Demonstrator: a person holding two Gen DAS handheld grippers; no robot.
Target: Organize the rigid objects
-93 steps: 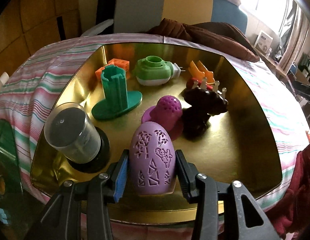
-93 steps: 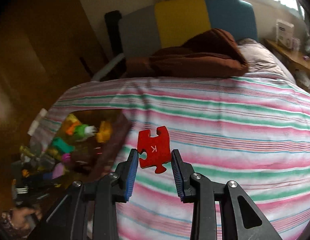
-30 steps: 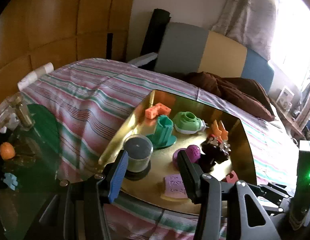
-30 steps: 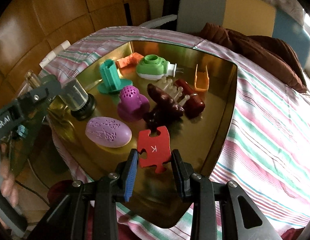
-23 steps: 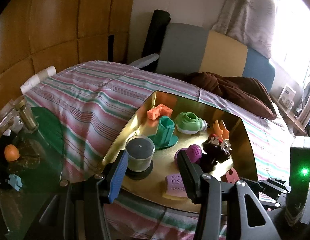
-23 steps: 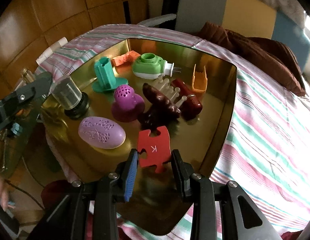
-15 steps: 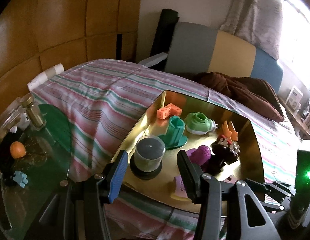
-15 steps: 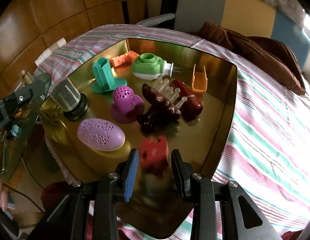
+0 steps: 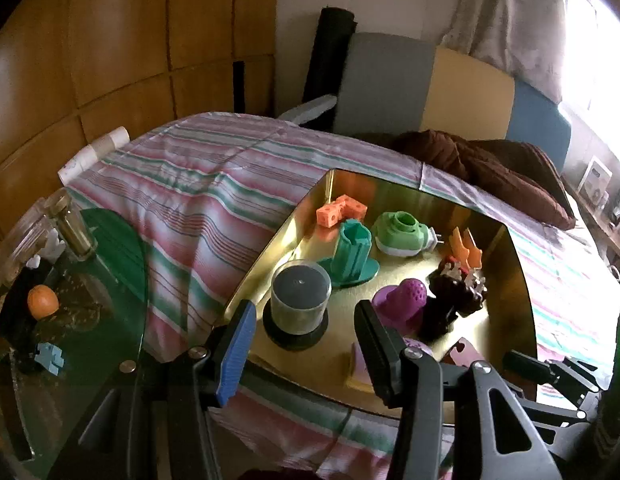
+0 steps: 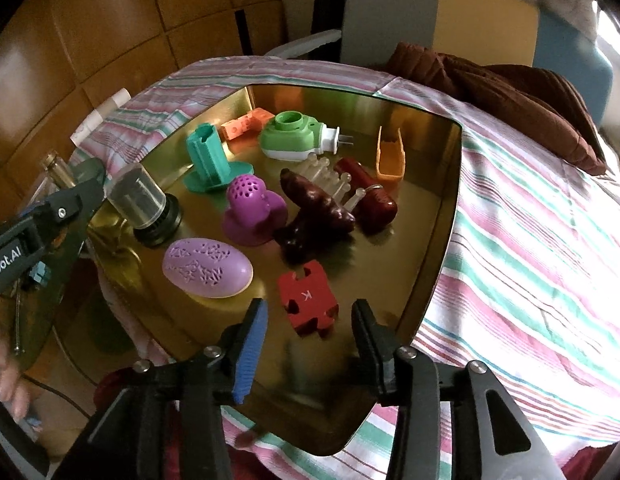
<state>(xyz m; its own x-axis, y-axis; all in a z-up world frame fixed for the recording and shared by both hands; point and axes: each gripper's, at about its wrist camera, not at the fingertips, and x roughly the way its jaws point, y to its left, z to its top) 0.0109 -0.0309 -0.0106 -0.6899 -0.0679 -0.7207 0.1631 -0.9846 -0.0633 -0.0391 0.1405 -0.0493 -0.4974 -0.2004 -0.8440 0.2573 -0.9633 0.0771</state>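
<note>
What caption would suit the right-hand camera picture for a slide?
Open right gripper hovers over a red puzzle piece lying in the gold tray beside a purple egg.

I'm looking at the red puzzle piece (image 10: 308,299) lying flat in the gold tray (image 10: 442,216), a white K on its top face. It's sitting near the tray's front edge, just beside the lilac patterned egg (image 10: 208,267) and apart from it.

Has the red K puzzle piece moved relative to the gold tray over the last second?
Yes. The red puzzle piece has dropped out of the right gripper onto the gold tray floor, near the purple egg; the jaws are open.
</note>
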